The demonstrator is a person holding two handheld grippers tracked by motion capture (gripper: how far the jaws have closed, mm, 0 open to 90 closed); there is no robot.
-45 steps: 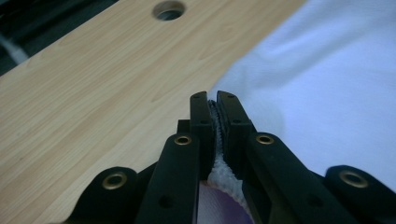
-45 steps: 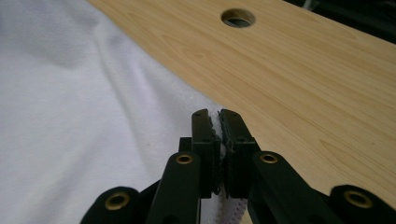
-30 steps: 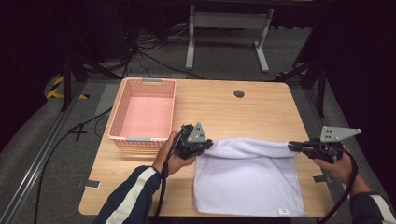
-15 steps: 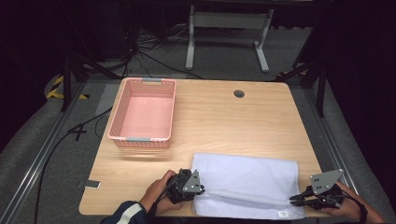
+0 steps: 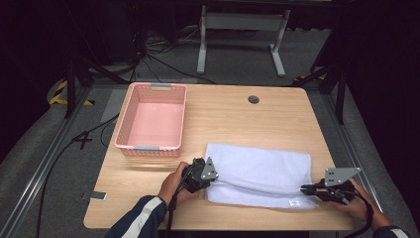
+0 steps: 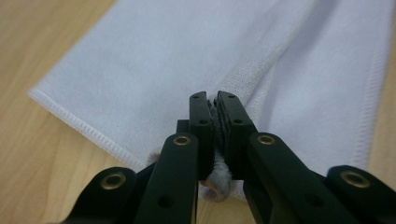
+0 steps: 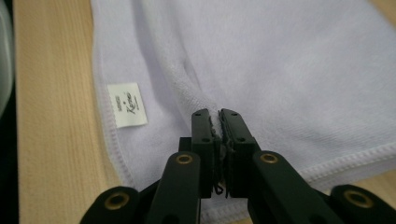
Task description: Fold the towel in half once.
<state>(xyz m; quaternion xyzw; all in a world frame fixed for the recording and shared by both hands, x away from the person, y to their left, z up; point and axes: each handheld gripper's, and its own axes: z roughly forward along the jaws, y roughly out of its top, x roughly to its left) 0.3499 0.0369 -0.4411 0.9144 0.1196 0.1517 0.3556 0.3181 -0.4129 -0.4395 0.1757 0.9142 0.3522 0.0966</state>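
A white towel lies folded over on the wooden table, near its front edge. My left gripper is shut on the towel's left corner, low over the table. In the left gripper view the jaws pinch a bunched edge of the towel between the pads. My right gripper is shut on the towel's right corner. In the right gripper view the towel spreads out ahead of the shut jaws, with a small white label on its lower layer.
A pink plastic basket stands at the table's left, behind my left hand. A round cable hole sits near the table's far edge. A small tag lies at the front left corner. Metal stand legs rise beyond the table.
Both grippers have come toward the front edge and down with the towel's far edge, folding it over itself. The towel now lies as a flat double layer.
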